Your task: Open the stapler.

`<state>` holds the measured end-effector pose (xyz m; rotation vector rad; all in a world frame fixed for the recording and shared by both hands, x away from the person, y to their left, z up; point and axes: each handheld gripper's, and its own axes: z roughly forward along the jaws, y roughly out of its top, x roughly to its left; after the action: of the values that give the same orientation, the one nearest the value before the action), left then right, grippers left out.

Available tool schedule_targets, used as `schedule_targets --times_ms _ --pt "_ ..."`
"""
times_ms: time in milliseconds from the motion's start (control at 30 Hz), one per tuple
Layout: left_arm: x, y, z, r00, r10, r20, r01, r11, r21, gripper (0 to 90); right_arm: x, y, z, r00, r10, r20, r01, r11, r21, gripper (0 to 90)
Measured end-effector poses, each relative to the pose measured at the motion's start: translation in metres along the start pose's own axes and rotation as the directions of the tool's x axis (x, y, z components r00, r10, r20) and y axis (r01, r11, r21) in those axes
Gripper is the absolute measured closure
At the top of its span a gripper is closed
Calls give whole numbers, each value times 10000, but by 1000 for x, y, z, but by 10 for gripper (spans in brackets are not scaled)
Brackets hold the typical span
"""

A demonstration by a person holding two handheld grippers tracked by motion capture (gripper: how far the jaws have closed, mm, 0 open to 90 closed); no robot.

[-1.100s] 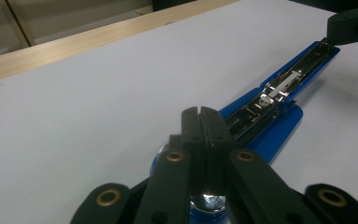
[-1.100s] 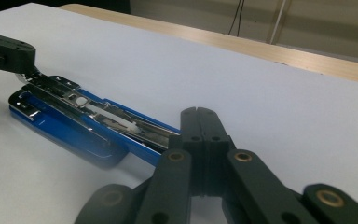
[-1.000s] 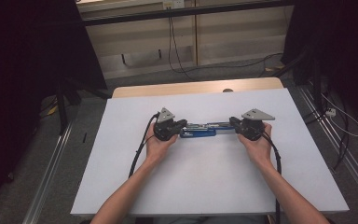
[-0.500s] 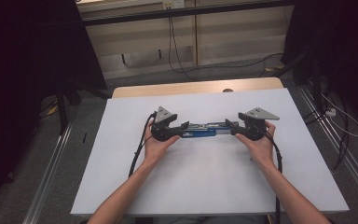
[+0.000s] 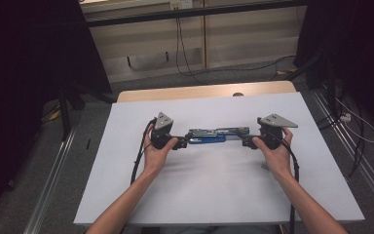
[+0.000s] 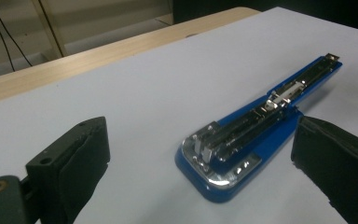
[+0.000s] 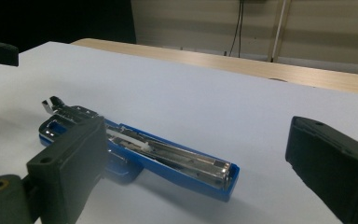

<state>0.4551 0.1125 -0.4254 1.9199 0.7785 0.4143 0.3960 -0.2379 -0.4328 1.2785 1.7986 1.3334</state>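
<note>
A blue stapler point(image 5: 212, 135), swung open flat with its metal magazine showing, lies on the white tabletop point(image 5: 214, 190). My left gripper point(image 5: 180, 143) sits at its left end and my right gripper point(image 5: 246, 141) at its right end, each in a hand. Both pairs of jaws have just been opening and now stand wide. In the left gripper view the stapler's rounded end point(image 6: 223, 172) lies between the black fingers point(image 6: 74, 158), untouched. In the right gripper view the stapler point(image 7: 177, 161) lies low between the jaws, partly behind the left finger point(image 7: 70, 163), with no pad pressing on it.
A wooden table edge point(image 5: 204, 91) runs along the far side of the white surface. Cables point(image 5: 139, 163) trail from both grippers toward the near edge. Dark curtains, floor rails and loose wires surround the table.
Both grippers were shut on the stapler's ends; their jaws have opened and let it go. The hands have drawn slightly apart, and the stapler lies flat between them.
</note>
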Motion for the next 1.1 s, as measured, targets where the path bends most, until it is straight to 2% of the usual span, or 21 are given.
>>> schedule_targets --times_ms 33,167,267,567,667,833,900,967,1100 --pt "0 -1 -4 10000 -18 20 18 10000 -70 50 0 -1 -2 10000 -31 -50 31 10000 -4 53" --pt "0 -5 -17 9990 38 -444 -45 9999 -136 50 1 -2 -10 9998 -157 100 158 9998 -129 56" --pt "-1 -10 -25 9986 58 -516 -61 10000 -48 51 1 -5 -16 9996 -228 170 230 9997 -121 57" --pt "-9 -25 -47 9995 40 -310 -46 9998 -190 56 0 -13 -31 9975 -503 487 505 9987 -34 53" --pt "-10 -29 -53 9997 28 -244 -30 10000 -77 56 1 -15 -35 9974 -484 535 483 9988 36 53" --pt "-9 -34 -65 9992 -132 -380 124 9997 -197 55 0 -19 -40 9977 -350 583 346 9994 79 53" --pt "-8 -35 -72 9988 -144 -466 132 9996 -250 56 0 -19 -43 9963 -528 685 523 9986 96 53" --pt "-8 -36 -79 9992 5 -412 -21 9992 -404 50 -1 -20 -46 9956 -593 731 592 9982 24 54" --pt "-7 -41 -92 9969 -163 -776 115 9980 -616 50 -1 -24 -54 9962 -512 707 523 9985 -142 55"
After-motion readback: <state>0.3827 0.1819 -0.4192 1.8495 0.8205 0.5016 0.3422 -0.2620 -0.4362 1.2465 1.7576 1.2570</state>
